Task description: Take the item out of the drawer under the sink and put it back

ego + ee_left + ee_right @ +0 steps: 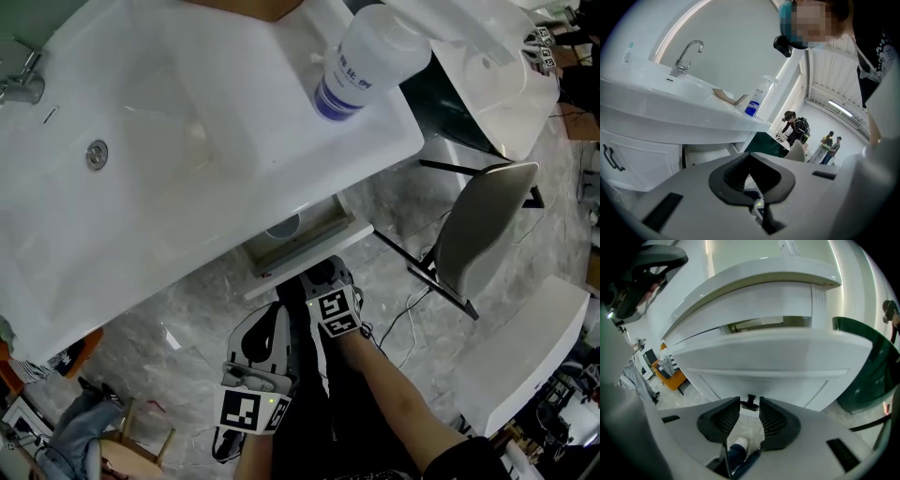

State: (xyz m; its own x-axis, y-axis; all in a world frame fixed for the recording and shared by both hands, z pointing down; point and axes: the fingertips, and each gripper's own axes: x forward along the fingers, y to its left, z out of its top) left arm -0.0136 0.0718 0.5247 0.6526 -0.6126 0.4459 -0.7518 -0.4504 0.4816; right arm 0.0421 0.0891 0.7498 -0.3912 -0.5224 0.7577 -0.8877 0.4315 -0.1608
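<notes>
**Right jaws at the drawer handle, left gripper idle**

On my right gripper (pixel 749 401) feed the jaws stand a little apart, and the small black handle (pixel 750 404) of the drawer (pixel 309 242) sits right at their tips, filling most of the gap. I cannot tell whether the pads actually press on it. The left gripper (pixel 751 157) has its jaws together at the tips with nothing between them, and it is angled up at the underside of the sink (pixel 187 112).

From the head view, the drawer is pulled partly out from under the sink's front edge, just past 12 o'clock of the right gripper. A pale, rounded item (pixel 282 228) shows inside the opening, and I cannot make out what it is.

On the sink's top, a white bottle (pixel 361 61) stands at 1 o'clock. Its label has a blue band and blue print that is too small for me to read. The faucet (pixel 21 82) is at 10 o'clock, and a grey chair (pixel 483 234) is at 3 o'clock on the marbled floor. The cubes on both grippers carry black-and-white square markers.
</notes>
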